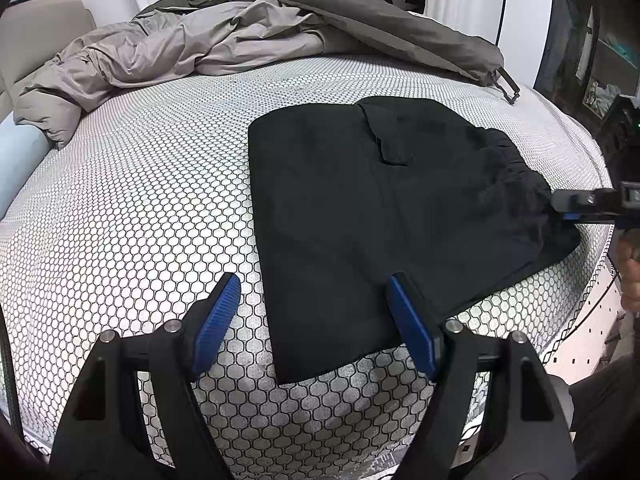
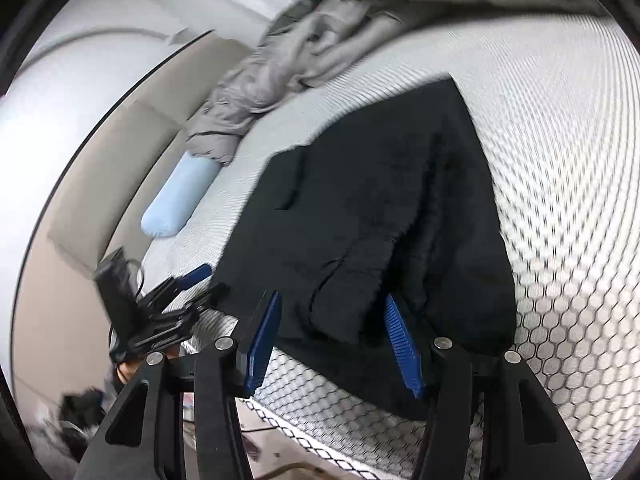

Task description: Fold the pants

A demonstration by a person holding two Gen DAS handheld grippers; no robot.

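Matte black pants [image 1: 360, 216], folded flat, are lying on the honeycomb-patterned mattress [image 1: 132, 216]. Both the left gripper [image 1: 310, 312] and right gripper [image 2: 332, 332] are gaping open, holding nothing. A crumpled grey duvet [image 1: 192, 44] is bunching behind.

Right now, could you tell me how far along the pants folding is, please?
Largely done: the black fabric pants lie in a compact folded rectangle on the honeycomb-patterned mattress. In hand: nothing; the left claw is open at the near edge, and the right claw is open around the waistband end. Left: perhaps a final fold or smoothing.
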